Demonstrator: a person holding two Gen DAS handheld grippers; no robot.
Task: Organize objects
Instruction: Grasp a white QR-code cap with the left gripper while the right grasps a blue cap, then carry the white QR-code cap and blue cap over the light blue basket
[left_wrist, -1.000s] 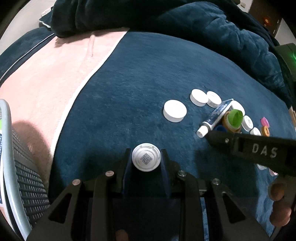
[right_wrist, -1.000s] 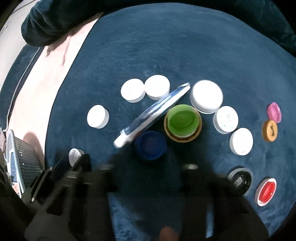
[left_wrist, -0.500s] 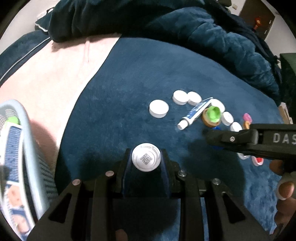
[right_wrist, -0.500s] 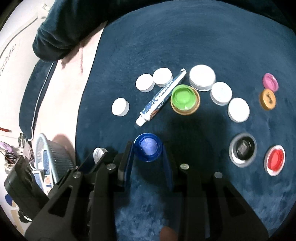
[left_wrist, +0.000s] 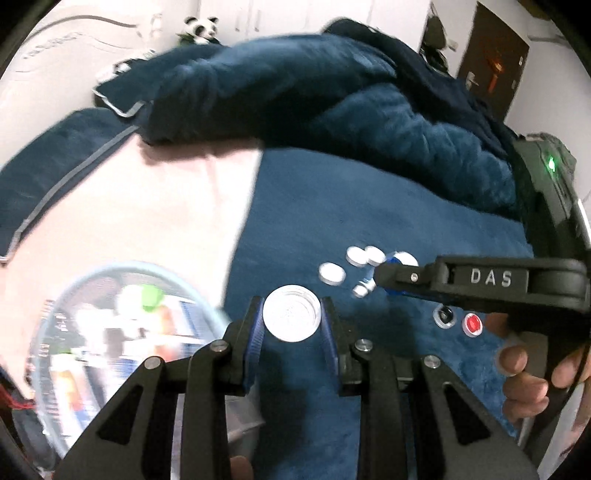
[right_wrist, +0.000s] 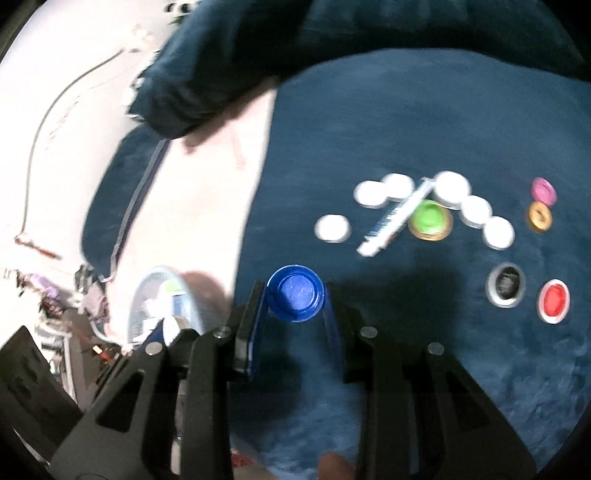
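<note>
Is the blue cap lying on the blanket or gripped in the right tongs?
Gripped. The blue cap sits clamped between the shut right tongs, lifted above the dark blue blanket, hollow side facing the camera.

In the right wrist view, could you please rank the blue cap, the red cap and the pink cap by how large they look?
1. blue cap, held in the right gripper, so nearness may inflate it.
2. red cap.
3. pink cap, smallest, though it lies farther away.
</note>
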